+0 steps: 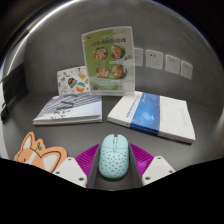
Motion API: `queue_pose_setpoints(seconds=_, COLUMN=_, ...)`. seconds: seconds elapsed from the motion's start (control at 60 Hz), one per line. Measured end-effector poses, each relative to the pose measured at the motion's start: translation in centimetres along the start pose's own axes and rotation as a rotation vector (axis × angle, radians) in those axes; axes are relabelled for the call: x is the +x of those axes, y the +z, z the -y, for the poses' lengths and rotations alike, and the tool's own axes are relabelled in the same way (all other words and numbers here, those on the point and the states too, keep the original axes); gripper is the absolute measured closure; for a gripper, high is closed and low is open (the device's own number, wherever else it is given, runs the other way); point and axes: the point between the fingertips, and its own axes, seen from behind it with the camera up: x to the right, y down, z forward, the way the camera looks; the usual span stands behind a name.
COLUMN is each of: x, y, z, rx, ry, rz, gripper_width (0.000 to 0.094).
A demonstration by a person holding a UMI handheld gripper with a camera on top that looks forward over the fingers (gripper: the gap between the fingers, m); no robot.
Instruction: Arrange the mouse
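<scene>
A pale teal mouse with a perforated shell sits between my two fingers, its nose pointing forward. My gripper is shut on it, with the magenta pads pressing its left and right sides. The mouse's rear end is hidden low between the fingers. An orange and white corgi-shaped mouse mat lies flat on the grey table, just left of the left finger.
A closed book lies beyond the mat on the left. A blue and white book lies ahead on the right. A picture booklet and a small card stand at the back wall, with sockets beside them.
</scene>
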Motion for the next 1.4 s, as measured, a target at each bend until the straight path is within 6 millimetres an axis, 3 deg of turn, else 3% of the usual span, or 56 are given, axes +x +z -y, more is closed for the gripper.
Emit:
queue_pose_setpoints(seconds=0.25, x=0.9, y=-0.2, z=0.4, rx=0.031, ry=0.132, rz=-0.061, gripper_width=0.0473)
queue_pose_setpoints(seconds=0.3, x=2.8, y=-1.5, z=1.2, rx=0.065, ry=0.189, rz=-0.133, gripper_width=0.0457)
queue_pose_setpoints(seconds=0.317, x=3.3, y=-2.2, z=1.8, rx=0.090, ry=0.194, rz=-0.156, gripper_width=0.0506)
queue_pose_setpoints(seconds=0.4, x=4.0, y=-7.3, z=5.3, rx=0.202, ry=0.259, rz=-0.217, gripper_width=0.0527)
queue_pose_setpoints(seconds=0.517, x=-1.1, y=-14.7, z=10.2, rx=0.357, ry=0.246, rz=-0.239, gripper_width=0.0528)
queue_pose_setpoints(seconds=0.583, x=-6.2, y=-18.0, z=12.4, rx=0.426, ry=0.187, rz=-0.242, gripper_width=0.0532)
queue_pose_setpoints(seconds=0.633, x=-10.7, y=-19.2, z=12.8, rx=0.453, ry=0.165, rz=-0.218, gripper_width=0.0533)
queue_pose_setpoints(seconds=0.683, x=-15.1, y=-19.1, z=12.3, rx=0.461, ry=0.159, rz=-0.182, gripper_width=0.0535)
queue_pose_setpoints(seconds=0.733, x=-18.7, y=-17.9, z=10.5, rx=0.436, ry=0.165, rz=-0.154, gripper_width=0.0534)
queue_pose_setpoints(seconds=0.833, x=-22.9, y=-14.0, z=4.8, rx=0.319, ry=0.122, rz=-0.161, gripper_width=0.0533)
queue_pose_setpoints(seconds=0.95, x=-24.1, y=-9.8, z=-1.1, rx=0.189, ry=0.106, rz=-0.197, gripper_width=0.0532)
queue_pose_setpoints(seconds=1.117, x=-23.9, y=-7.6, z=-4.5, rx=0.139, ry=0.121, rz=-0.209, gripper_width=0.0530)
queue_pose_setpoints(seconds=1.217, x=-24.0, y=-7.4, z=-4.5, rx=0.142, ry=0.126, rz=-0.210, gripper_width=0.0518)
queue_pose_setpoints(seconds=1.267, x=-24.0, y=-7.2, z=-4.7, rx=0.128, ry=0.113, rz=-0.208, gripper_width=0.0471)
queue_pose_setpoints(seconds=1.283, x=-24.0, y=-7.2, z=-4.7, rx=0.124, ry=0.108, rz=-0.208, gripper_width=0.0412)
queue_pose_setpoints(seconds=1.317, x=-24.1, y=-7.0, z=-4.9, rx=0.110, ry=0.100, rz=-0.205, gripper_width=0.0423)
queue_pose_setpoints(seconds=1.367, x=-24.2, y=-7.1, z=-4.9, rx=0.084, ry=0.099, rz=-0.192, gripper_width=0.0355)
queue_pose_setpoints(seconds=1.4, x=-24.5, y=-7.4, z=-5.2, rx=0.062, ry=0.106, rz=-0.176, gripper_width=0.0223)
